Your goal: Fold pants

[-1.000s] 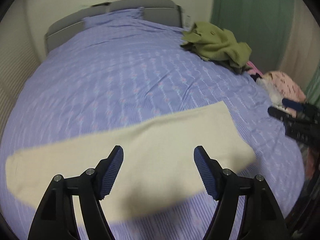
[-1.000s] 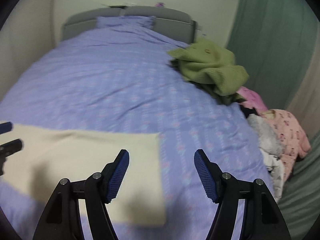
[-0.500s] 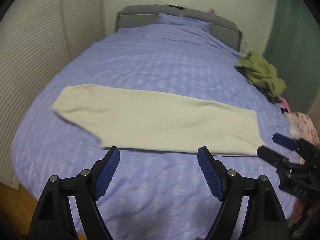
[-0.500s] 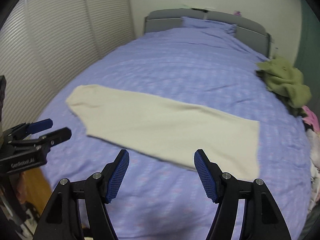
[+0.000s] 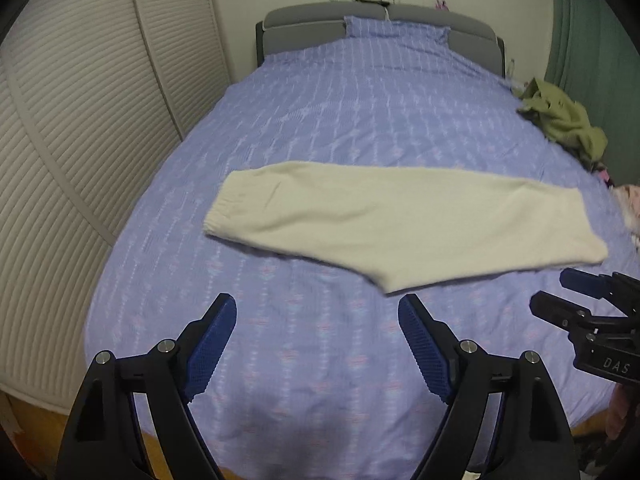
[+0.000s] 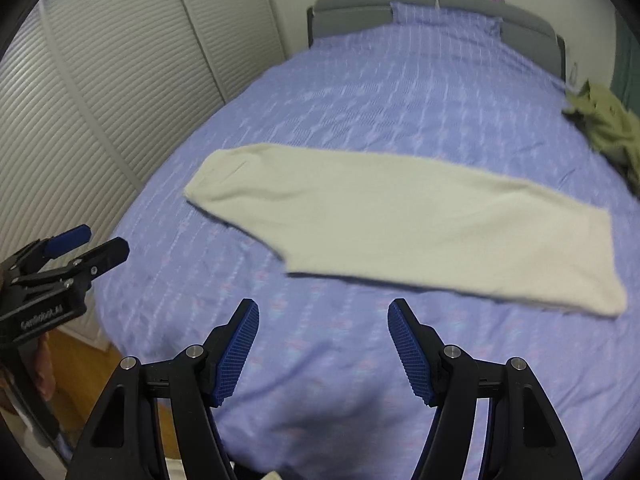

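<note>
Free room and obstacles, taken from the cream pants lying flat across the purple bedspread. On the near side of the pants, bare bedspread runs to the bed's foot edge; the left gripper and right gripper hang over this strip, jaws spread, touching nothing. Beyond the pants, open bedspread reaches the pillow and grey headboard. Right of the pants, a heap of olive clothing occupies the bed's edge. Left of the pants, louvred closet doors stand close beside the bed.

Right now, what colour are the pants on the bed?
Plain cream pants, clearest in the left wrist view.
</note>
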